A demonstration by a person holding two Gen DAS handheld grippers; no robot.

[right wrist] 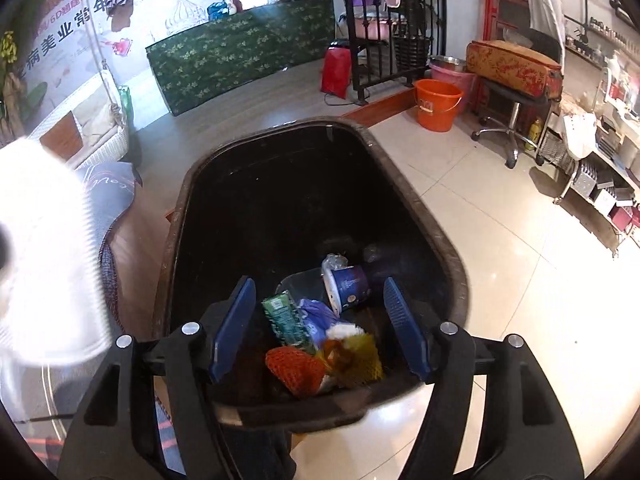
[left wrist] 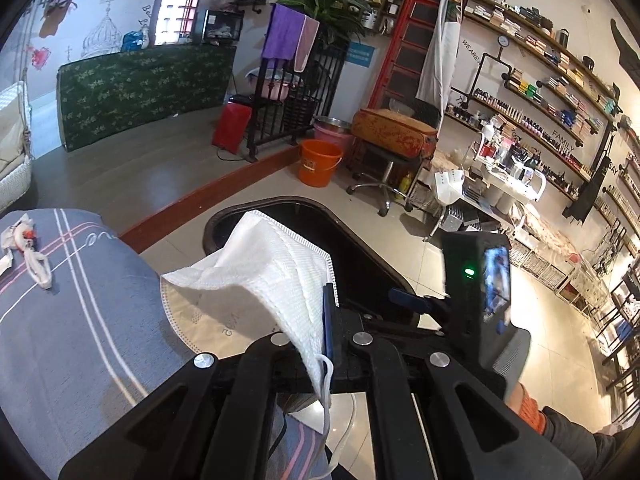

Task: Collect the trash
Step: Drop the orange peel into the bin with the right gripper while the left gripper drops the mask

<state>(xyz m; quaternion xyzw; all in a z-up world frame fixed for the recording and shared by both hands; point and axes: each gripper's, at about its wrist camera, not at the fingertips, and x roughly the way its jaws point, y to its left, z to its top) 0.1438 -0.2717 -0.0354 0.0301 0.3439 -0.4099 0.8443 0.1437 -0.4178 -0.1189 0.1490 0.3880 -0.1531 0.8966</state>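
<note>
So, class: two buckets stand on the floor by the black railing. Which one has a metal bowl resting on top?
The pink bucket, standing behind the orange bucket. A metal bowl sits on its rim, while the orange one is open-topped with its handle down.

Black gripper [right wrist: 320, 328] frames w/ silver screws, blue ribbed pads [right wrist: 404, 332]; orange cuff [left wrist: 530, 408].

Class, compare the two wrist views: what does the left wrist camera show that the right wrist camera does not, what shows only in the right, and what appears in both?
Left only: the left gripper shut on a white face mask, and crumpled scraps on the grey striped cloth.

Right only: the open right gripper over the trash inside the bin, including a blue cup and orange netting.

Both: the black bin, the orange bucket and the green panel.
</note>
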